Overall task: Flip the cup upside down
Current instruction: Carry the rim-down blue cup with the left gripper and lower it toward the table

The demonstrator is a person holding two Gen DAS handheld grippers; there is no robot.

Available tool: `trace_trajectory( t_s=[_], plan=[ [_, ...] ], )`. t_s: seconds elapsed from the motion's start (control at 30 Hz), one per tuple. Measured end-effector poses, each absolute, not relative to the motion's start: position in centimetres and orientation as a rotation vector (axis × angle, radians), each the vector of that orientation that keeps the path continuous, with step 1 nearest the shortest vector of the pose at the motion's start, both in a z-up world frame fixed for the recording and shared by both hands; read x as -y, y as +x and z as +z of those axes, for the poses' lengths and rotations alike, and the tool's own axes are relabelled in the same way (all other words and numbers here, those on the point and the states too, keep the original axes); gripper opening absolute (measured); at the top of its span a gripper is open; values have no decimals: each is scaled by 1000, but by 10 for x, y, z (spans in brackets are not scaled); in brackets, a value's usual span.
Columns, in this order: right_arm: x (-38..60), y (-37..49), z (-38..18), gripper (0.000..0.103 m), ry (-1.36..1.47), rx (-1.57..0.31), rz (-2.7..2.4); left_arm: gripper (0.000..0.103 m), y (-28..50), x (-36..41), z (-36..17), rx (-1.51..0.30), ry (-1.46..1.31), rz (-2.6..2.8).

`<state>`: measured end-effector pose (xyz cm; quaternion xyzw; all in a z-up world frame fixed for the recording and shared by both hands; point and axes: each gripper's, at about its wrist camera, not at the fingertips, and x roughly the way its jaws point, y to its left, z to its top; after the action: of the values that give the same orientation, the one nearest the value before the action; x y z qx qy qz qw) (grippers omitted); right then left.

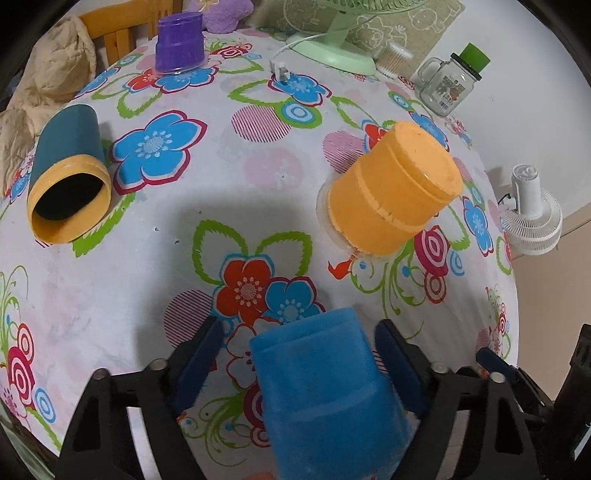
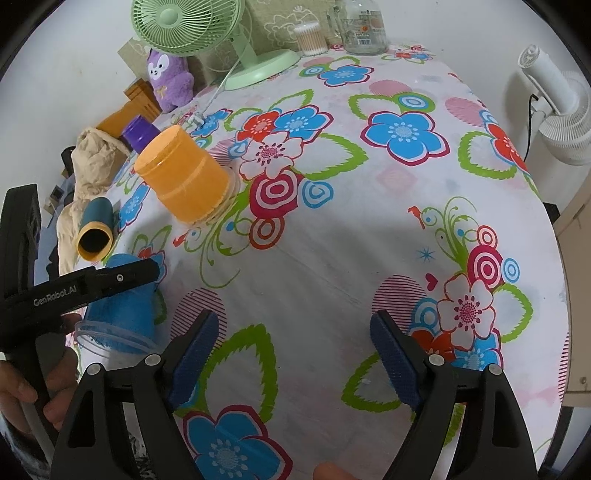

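A blue cup (image 1: 325, 387) stands upside down between the fingers of my left gripper (image 1: 299, 354); the jaws are spread wide and there is a gap on each side of the cup. It also shows in the right wrist view (image 2: 122, 310), rim down on the table, with the left gripper (image 2: 92, 284) around it. An orange cup (image 1: 395, 192) (image 2: 184, 173) and a purple cup (image 1: 179, 42) (image 2: 140, 134) stand upside down. A teal cup with a yellow rim (image 1: 66, 173) (image 2: 96, 232) lies on its side. My right gripper (image 2: 295, 362) is open and empty above the floral tablecloth.
A green desk fan (image 2: 207, 33) with its cable, a cotton swab jar (image 2: 310, 37) and a glass mug jar (image 1: 450, 81) stand at the far edge. A purple plush (image 2: 168, 79), beige cloth (image 1: 44, 74) and wooden chair lie left. A white fan (image 2: 554, 107) stands beyond the right edge.
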<state>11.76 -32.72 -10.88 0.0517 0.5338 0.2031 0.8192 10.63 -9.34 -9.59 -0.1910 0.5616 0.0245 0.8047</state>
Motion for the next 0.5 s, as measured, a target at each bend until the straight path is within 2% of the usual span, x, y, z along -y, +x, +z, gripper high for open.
trace_trajectory(
  t_s=[0.07,0.13,0.2,0.27,0.5],
  plan=[
    [327,117,-109,86,110,-1137,433,69,106,92,-96,-1200,-409,50],
    [327,118,-109,86,108,-1136,436,65,106,91,-95,-1203,-412,40],
    [325,117,-108,86,105,-1133,437,64,105,91,-95,-1205,-415,33],
    [323,115,-106,86,104,-1131,439,59,103,92,-95,-1204,-413,28],
    [317,111,-101,86,94,-1123,444,57,97,91,-88,-1182,-407,20]
  ],
)
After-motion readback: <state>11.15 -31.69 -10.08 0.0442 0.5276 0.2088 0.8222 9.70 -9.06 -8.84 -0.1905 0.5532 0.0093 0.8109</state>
